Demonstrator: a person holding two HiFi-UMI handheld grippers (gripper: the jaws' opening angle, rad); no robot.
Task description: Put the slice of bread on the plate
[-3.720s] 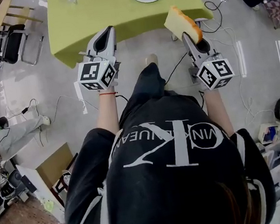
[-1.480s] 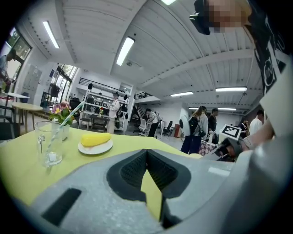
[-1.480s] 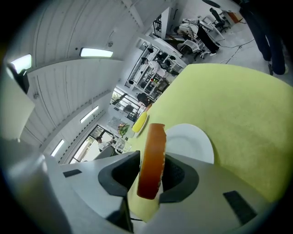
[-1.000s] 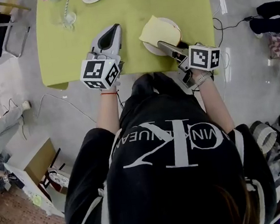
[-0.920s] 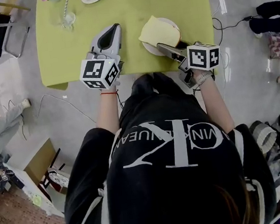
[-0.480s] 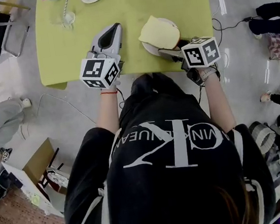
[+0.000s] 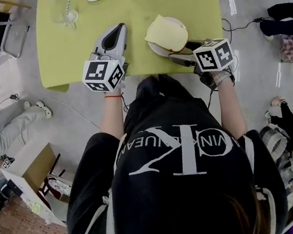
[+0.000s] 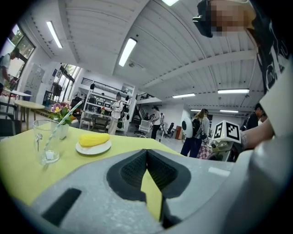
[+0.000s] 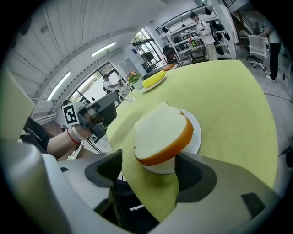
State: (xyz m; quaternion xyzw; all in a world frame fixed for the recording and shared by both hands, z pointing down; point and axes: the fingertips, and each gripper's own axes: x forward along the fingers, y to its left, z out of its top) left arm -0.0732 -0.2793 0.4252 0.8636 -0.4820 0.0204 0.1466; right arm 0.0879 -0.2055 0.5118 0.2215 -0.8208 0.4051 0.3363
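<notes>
Bread slice (image 9: 160,132) rests on the white plate (image 9: 196,133), between the tips of our right gripper (image 9: 149,161). Its jaws have just been opening and now stand wide, so the slice is released. The right-hand pad may brush the crust, though we cannot be sure. Plate and slice sit near the front edge of the green table (image 7: 137,2). Our left gripper (image 7: 118,33) points level over that same edge, to the left of the plate, with its jaws pressed together on nothing. Farther back stand a glass (image 8: 46,141) with a straw and a second plate (image 8: 93,147) bearing something yellow.
</notes>
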